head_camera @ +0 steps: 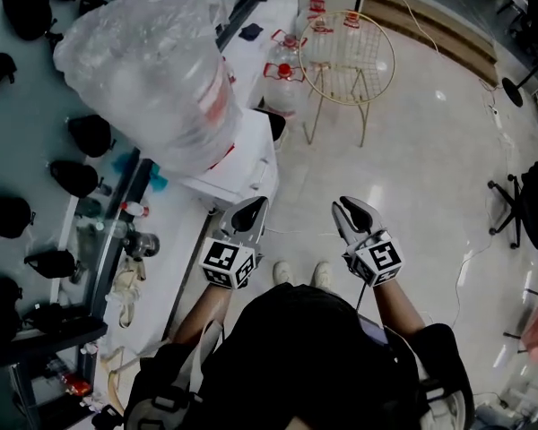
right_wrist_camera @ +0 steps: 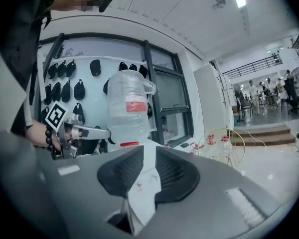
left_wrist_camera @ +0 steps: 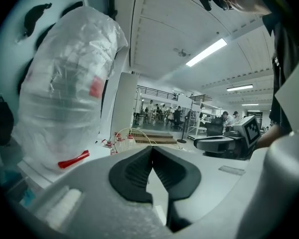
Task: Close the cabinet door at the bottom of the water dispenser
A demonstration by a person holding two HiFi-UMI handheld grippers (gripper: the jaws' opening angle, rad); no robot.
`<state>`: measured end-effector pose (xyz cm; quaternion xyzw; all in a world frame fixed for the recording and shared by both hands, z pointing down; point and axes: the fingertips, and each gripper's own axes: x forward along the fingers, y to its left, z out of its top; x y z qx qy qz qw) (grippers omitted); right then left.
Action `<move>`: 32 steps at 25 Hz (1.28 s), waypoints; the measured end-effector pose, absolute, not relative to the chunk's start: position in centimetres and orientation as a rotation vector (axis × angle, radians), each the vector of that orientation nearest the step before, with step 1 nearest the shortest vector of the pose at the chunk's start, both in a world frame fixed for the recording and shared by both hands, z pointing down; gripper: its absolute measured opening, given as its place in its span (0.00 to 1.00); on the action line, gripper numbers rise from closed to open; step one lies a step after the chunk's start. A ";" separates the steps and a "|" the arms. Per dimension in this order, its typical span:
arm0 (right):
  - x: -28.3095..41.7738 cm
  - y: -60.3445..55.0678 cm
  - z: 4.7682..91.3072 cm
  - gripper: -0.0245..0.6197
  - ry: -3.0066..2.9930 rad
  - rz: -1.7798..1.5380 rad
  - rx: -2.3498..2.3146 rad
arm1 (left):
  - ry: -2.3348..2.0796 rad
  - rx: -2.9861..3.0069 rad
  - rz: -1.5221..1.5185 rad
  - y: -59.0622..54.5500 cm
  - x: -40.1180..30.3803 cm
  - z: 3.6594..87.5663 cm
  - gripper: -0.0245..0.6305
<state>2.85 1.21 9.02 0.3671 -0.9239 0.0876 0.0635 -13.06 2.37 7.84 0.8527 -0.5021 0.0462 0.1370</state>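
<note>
The white water dispenser (head_camera: 247,165) stands at the left and carries a big bottle (head_camera: 152,70) wrapped in clear plastic. From above its lower cabinet door is hidden. My left gripper (head_camera: 254,208) hovers in the air just right of the dispenser's front corner, jaws shut with nothing in them (left_wrist_camera: 152,149). My right gripper (head_camera: 350,208) hangs beside it over the floor. Its pads (right_wrist_camera: 172,171) stand a narrow gap apart with nothing between them. The bottle (right_wrist_camera: 129,108) and the left gripper (right_wrist_camera: 87,132) show in the right gripper view.
A gold wire chair (head_camera: 345,56) and spare water bottles (head_camera: 287,70) stand on the floor beyond the dispenser. Black bags (head_camera: 73,177) hang on the wall at the left, above a cluttered shelf (head_camera: 130,240). An office chair (head_camera: 524,204) is at the right. The person's shoes (head_camera: 300,274) are below.
</note>
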 end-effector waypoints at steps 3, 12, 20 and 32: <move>3.1 0.9 8.0 0.14 -2.815 0.222 1.065 | -1.507 2.434 0.117 2.2 -13.7 7.3 0.05; 2.6 0.0 6.4 0.05 -2.876 0.179 0.935 | -1.639 2.376 0.117 1.9 -13.0 6.5 0.05; 2.2 0.4 6.3 0.05 -2.896 0.211 0.895 | -1.655 2.381 0.082 1.6 -12.7 5.8 0.05; 3.0 0.7 6.4 0.05 -2.886 0.213 0.935 | -1.620 2.393 0.086 1.5 -11.7 6.2 0.05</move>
